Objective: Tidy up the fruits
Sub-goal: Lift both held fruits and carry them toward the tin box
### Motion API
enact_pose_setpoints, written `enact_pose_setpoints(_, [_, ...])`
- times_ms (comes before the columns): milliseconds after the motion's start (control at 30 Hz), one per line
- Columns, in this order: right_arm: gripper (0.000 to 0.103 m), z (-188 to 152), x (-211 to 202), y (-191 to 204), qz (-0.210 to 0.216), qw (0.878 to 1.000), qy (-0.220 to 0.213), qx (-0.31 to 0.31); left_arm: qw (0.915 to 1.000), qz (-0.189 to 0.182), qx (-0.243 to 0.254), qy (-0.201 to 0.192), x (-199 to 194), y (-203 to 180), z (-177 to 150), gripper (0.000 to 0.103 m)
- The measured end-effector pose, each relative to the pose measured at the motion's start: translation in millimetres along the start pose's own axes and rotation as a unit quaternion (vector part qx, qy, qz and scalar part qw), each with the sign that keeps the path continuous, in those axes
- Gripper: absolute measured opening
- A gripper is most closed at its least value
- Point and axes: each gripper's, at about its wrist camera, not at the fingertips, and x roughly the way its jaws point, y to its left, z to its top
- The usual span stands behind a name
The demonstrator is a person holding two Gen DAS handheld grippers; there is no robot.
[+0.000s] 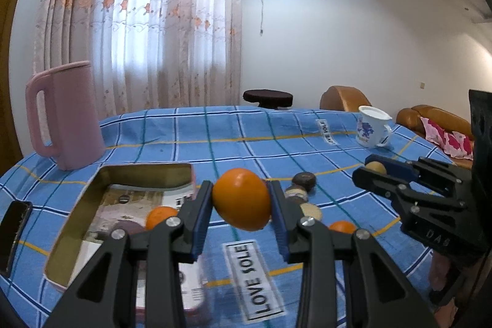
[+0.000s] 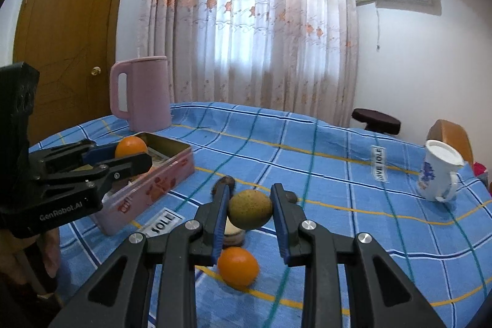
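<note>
Orange fruit (image 1: 241, 199) is pinched by left gripper (image 1: 241, 200), yellow-green fruit (image 2: 250, 211) by right gripper (image 2: 250, 212); either could be dropped short of tin (image 1: 92, 189).

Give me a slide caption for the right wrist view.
Right gripper holds a yellow-green fruit above the table; loose orange below.

Reads "LOVE SOLE" on tablecloth (image 1: 215, 137) label patch (image 1: 253, 278); "GenRobot.AI" on left gripper (image 2: 135, 157) body; "DAS" on right gripper (image 1: 373, 168) body
</note>
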Motion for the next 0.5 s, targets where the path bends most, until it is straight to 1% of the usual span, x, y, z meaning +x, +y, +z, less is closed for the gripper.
enact_pose_setpoints(100, [0.03, 12, 5, 9, 0.012, 1.0, -0.002, -0.011, 0.9998, 0.016, -0.009, 0.001, -2, 16, 3, 0.038])
enact_pose_setpoints(200, [0.03, 25, 11, 20, 0.038, 0.999, -0.004, -0.013, 0.9992, 0.032, -0.022, 0.006, -4, 38, 7, 0.038])
enact_pose_setpoints(267, [0.03, 33, 17, 30, 0.053, 0.998, -0.005, -0.019, 0.9987, 0.046, -0.021, 0.012, -5, 51, 9, 0.038])
enact_pose_setpoints(500, [0.03, 59, 46, 72, 0.103, 0.994, 0.0, -0.042, 0.9952, 0.086, -0.037, 0.031, 1, 97, 13, 0.038])
